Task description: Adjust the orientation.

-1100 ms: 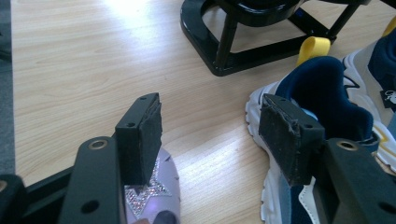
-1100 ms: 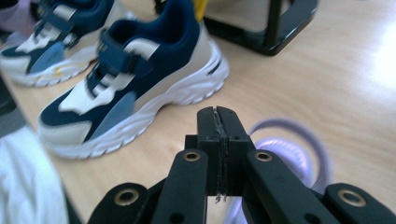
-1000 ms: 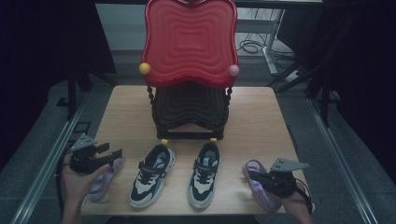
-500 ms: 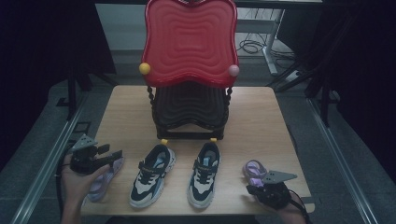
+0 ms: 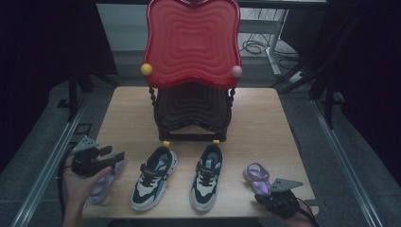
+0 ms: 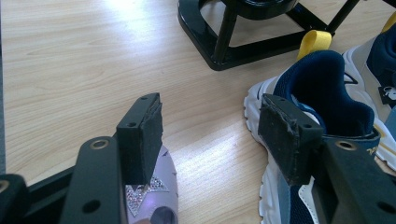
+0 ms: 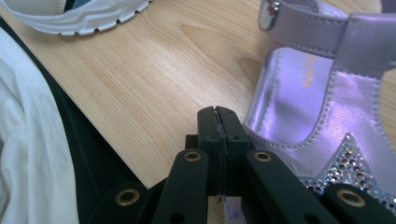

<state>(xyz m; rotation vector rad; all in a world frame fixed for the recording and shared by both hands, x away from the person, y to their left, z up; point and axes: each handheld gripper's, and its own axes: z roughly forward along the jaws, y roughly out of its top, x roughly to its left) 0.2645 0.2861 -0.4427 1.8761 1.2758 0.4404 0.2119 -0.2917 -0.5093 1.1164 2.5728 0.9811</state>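
On the wooden table (image 5: 265, 118) lie a navy-and-white sneaker pair, left (image 5: 153, 177) and right (image 5: 205, 177), flanked by two lilac sandals. My left gripper (image 5: 116, 153) hovers over the left sandal (image 5: 101, 187), open with nothing between its pads; in the left gripper view (image 6: 215, 121) the sandal's glittery toe (image 6: 149, 200) sits under the left jaw and the sneaker heel (image 6: 327, 84) behind the right one. My right gripper (image 5: 261, 195) is low at the near end of the right sandal (image 5: 257, 175). The right gripper view has it shut (image 7: 219, 114), pads pressed together beside the sandal's rim (image 7: 317, 93).
A red wavy-backed rack (image 5: 191, 42) on a black frame (image 6: 219, 51) stands at the table's middle back. The near table edge runs just under my right gripper, with a white garment (image 7: 28, 140) beyond it. A sneaker sole (image 7: 79, 18) lies up the table from the right gripper.
My right gripper has sunk and drawn back toward the near table edge, ending at the near end of the right sandal. The left gripper and the shoes have not moved.
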